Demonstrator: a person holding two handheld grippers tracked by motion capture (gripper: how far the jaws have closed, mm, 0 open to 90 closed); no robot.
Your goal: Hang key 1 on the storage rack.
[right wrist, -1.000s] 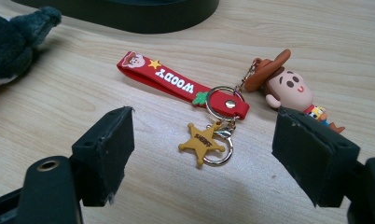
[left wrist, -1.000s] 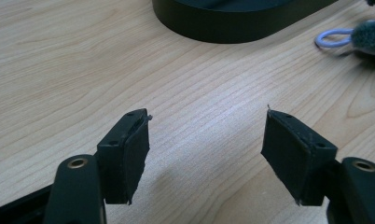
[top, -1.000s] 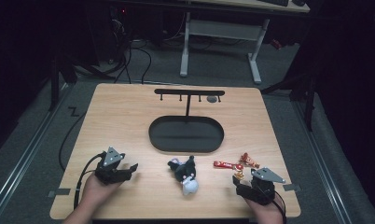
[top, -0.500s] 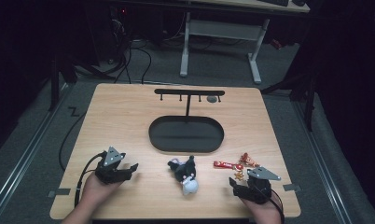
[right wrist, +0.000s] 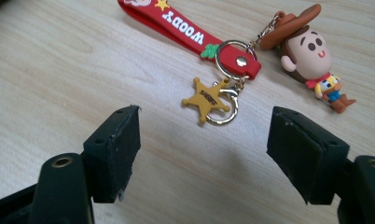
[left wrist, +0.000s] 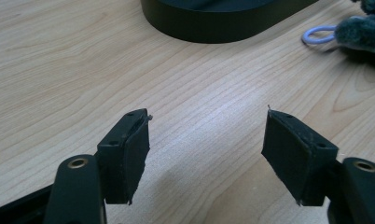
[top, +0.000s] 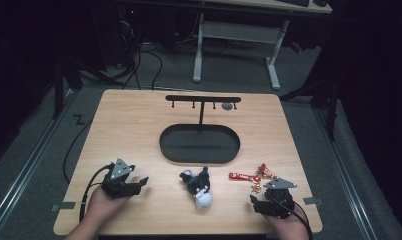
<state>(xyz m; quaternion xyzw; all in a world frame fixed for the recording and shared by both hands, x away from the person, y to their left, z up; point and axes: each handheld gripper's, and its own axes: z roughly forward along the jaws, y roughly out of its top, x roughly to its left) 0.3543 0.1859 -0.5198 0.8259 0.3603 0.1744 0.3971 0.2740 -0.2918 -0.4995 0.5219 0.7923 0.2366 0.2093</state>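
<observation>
Keychain pickup: aim for the ring, not the figure

Right tool [right wrist: 204, 154] hovers low over the worktop [top: 139, 130] with its jaws spread wide and nothing between them. Just ahead of it lies the keychain: a red strap [right wrist: 185, 28], a metal ring [right wrist: 233, 56], a gold star charm [right wrist: 205, 99] and a small cowboy figure [right wrist: 311, 60], all flat on the wood. In the high view the keychain [top: 254, 177] sits just in front of the right tool [top: 269, 202], near the right front corner and short of the black hanger stand [top: 199, 143].

A good grip probably comes from closing on the strap close to the ring, since that part is flat and firm, while the star and figure would likely swing or slip. Coming down with one jaw on each side of the strap should avoid pushing it along the wood.

Left tool [left wrist: 206, 154] also stands wide and empty, resting over bare wood near the plush toy [top: 199, 186].
</observation>
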